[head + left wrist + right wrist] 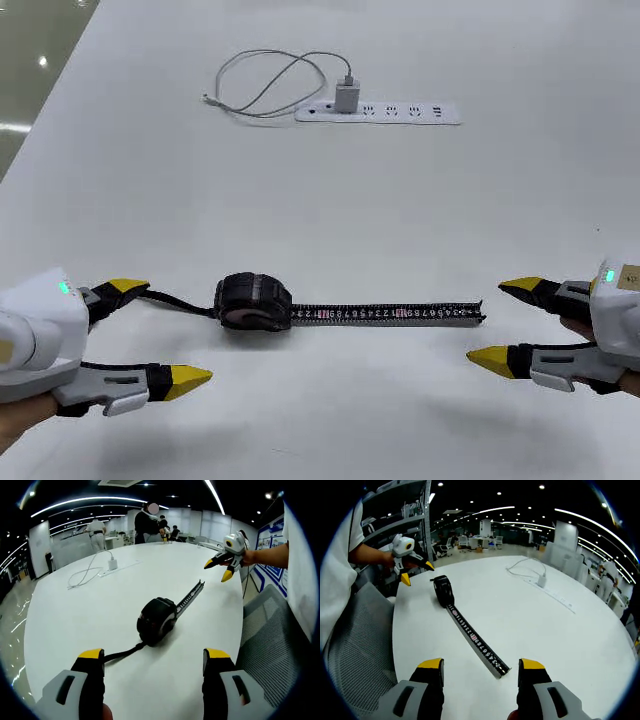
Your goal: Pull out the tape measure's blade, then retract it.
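A black tape measure (pixel 253 302) lies on the white table (pixel 330 210), its blade (pixel 388 314) pulled out to the right and resting flat. A black wrist strap (pixel 177 302) trails left from the case. My left gripper (pixel 170 332) stands open just left of the case, jaws either side of the strap, holding nothing. My right gripper (pixel 506 324) is open a little beyond the blade's tip (pixel 480 313), apart from it. In the left gripper view the case (pixel 156 621) lies ahead of the left gripper (pixel 154 659). In the right gripper view the blade's tip (pixel 501 670) sits between the jaws of the right gripper (pixel 481 667).
A white power strip (pixel 385 112) with a charger (pixel 346 97) and a looped white cable (pixel 262 85) lies at the far side of the table. A grey mesh chair (pixel 355 645) stands beside the table. People stand in the room behind (pixel 148 524).
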`<action>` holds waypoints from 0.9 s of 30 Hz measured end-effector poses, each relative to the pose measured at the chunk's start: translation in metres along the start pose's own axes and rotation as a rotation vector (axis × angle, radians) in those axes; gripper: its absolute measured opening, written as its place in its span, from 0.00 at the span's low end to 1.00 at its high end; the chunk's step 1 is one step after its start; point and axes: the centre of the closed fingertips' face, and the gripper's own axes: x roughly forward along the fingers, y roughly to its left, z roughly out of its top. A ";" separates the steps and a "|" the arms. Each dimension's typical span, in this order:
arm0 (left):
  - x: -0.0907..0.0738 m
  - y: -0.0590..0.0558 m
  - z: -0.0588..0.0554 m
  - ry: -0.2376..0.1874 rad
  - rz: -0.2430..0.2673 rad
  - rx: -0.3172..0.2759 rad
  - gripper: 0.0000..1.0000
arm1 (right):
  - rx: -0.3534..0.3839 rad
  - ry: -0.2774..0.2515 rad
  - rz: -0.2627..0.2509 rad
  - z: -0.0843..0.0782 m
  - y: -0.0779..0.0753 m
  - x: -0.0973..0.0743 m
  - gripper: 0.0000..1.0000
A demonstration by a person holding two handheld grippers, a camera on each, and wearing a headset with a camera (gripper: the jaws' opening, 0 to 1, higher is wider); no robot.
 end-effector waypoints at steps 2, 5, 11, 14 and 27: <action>-0.003 -0.001 -0.003 -0.002 0.002 -0.010 0.79 | 0.005 -0.002 -0.003 0.000 0.003 -0.001 0.59; -0.008 -0.003 -0.007 -0.002 0.007 -0.022 0.80 | 0.011 -0.010 -0.010 0.001 0.005 -0.004 0.62; -0.016 -0.004 -0.013 -0.002 0.022 -0.046 0.81 | 0.020 -0.016 -0.024 -0.001 0.009 -0.008 0.67; -0.020 -0.003 -0.015 -0.007 0.028 -0.059 0.82 | 0.031 -0.022 -0.029 -0.001 0.010 -0.011 0.70; -0.030 -0.014 -0.022 -0.017 0.034 -0.093 0.88 | 0.067 -0.032 -0.058 -0.008 0.023 -0.021 0.81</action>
